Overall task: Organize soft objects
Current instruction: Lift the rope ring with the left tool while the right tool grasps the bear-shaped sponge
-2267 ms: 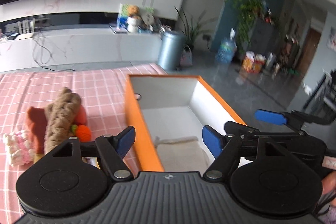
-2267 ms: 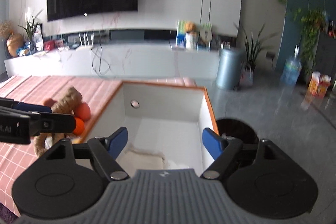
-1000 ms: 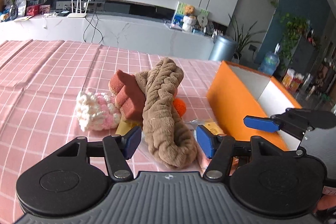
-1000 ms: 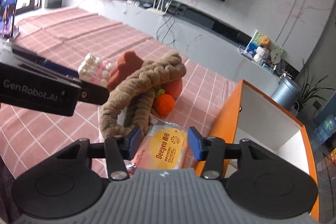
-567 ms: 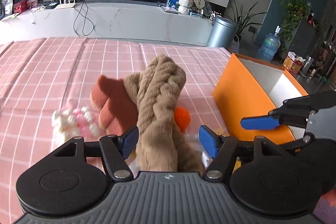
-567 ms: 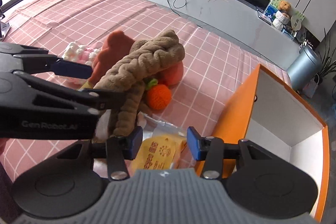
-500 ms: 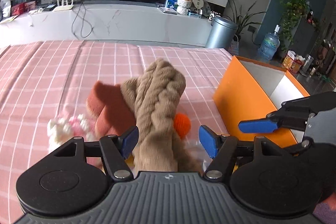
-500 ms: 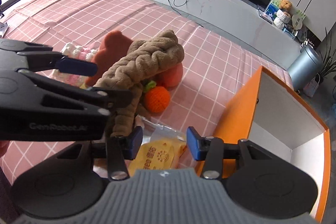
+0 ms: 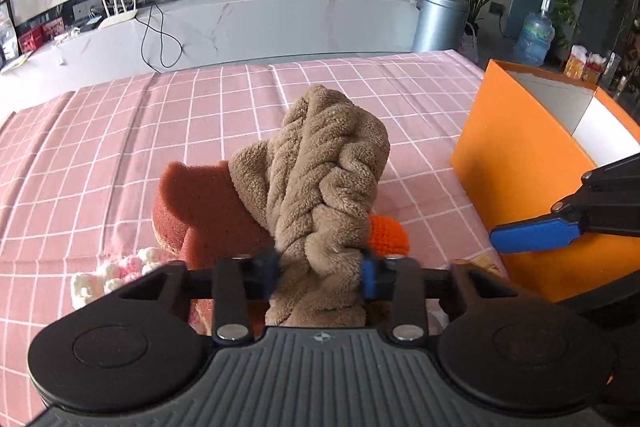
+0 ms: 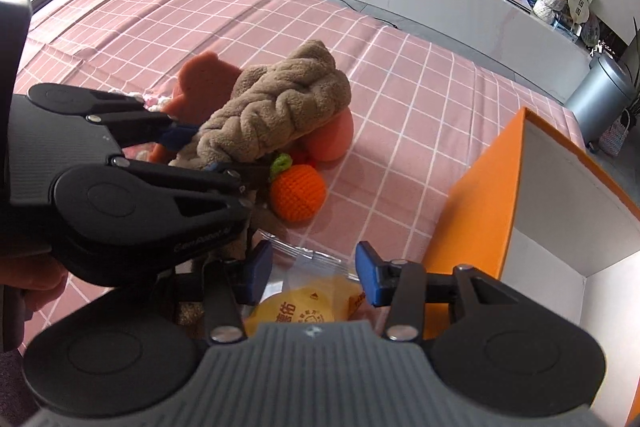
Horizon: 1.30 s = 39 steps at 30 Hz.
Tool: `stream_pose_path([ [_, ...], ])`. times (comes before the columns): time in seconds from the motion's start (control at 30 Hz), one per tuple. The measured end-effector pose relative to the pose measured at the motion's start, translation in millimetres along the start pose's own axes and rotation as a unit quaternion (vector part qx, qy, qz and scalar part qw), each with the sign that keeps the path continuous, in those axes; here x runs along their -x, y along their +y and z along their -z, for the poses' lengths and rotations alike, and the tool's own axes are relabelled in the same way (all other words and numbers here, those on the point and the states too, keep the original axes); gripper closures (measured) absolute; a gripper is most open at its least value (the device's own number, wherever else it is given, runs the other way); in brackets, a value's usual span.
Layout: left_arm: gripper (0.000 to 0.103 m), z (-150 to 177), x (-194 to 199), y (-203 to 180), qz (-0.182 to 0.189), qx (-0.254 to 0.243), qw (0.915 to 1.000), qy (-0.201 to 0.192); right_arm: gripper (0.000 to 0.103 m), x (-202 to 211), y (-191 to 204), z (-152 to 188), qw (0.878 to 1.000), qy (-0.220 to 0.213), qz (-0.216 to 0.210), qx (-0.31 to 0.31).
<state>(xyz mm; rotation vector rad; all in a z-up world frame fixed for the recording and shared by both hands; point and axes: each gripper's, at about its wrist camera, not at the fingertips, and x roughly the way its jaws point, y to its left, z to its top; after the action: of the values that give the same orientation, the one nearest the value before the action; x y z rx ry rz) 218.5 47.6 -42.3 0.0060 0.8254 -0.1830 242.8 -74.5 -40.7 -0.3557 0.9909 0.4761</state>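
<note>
— Brown plush braid (image 9: 324, 187) sat pinched in my left gripper (image 9: 320, 273), whose jaws had just been closing on its near end; its long axis ran toward 12 o'clock.
— And the box (image 9: 516, 163)?
— At 2 o'clock, with my right gripper (image 10: 314, 273) between, half-open over a yellow packet (image 10: 308, 307), gripping nothing. Sponge (image 9: 200, 203) and knitted orange (image 9: 388, 231) touched the braid.

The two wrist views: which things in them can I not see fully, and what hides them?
- Yellow snack packet: right wrist view, lower part behind the right claw body.
- Pink-white knitted piece: left wrist view, partly behind the left claw.
- Brown braided plush: near end under the left claw's closing jaws.
- Orange box: floor hidden by its wall; cut off at the right edge.
</note>
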Motion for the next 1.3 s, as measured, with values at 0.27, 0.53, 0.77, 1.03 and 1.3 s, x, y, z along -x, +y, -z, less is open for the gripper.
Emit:
stream_pose_path([
  [0.27, 0.084, -2.3, 45.0, 16.1, 0.008, 0.037, 0.9976, -0.058, 0.057, 10.6, 0.2, -4.8, 0.999, -0.030, -0.008, -0.017],
  [0.53, 0.084, 1.3, 114.2, 44.8, -0.010, 0.066, 0.9927, -0.100, 0.066, 20.2, 15.1, -19.0, 0.997, -0.073, -0.029, -0.023],
  [0.77, 0.084, 12.2, 164.6, 73.3, -0.025, 0.098, 0.9874, -0.122, 0.067, 11.9, 34.7, -24.1, 0.997, -0.069, -0.037, -0.014],
  [1.03, 0.084, 40.6, 148.8, 103.2, -0.112, 0.147, 0.9796, -0.078, 0.067, -4.8, 57.2, -24.9, 0.994, -0.065, -0.080, -0.048],
  [1.3, 0.070, 66.4, 99.4, 122.5, 0.006, 0.239, 0.9704, -0.035, 0.092, -14.0, 71.7, -18.6, 0.990, -0.045, -0.119, -0.054],
])
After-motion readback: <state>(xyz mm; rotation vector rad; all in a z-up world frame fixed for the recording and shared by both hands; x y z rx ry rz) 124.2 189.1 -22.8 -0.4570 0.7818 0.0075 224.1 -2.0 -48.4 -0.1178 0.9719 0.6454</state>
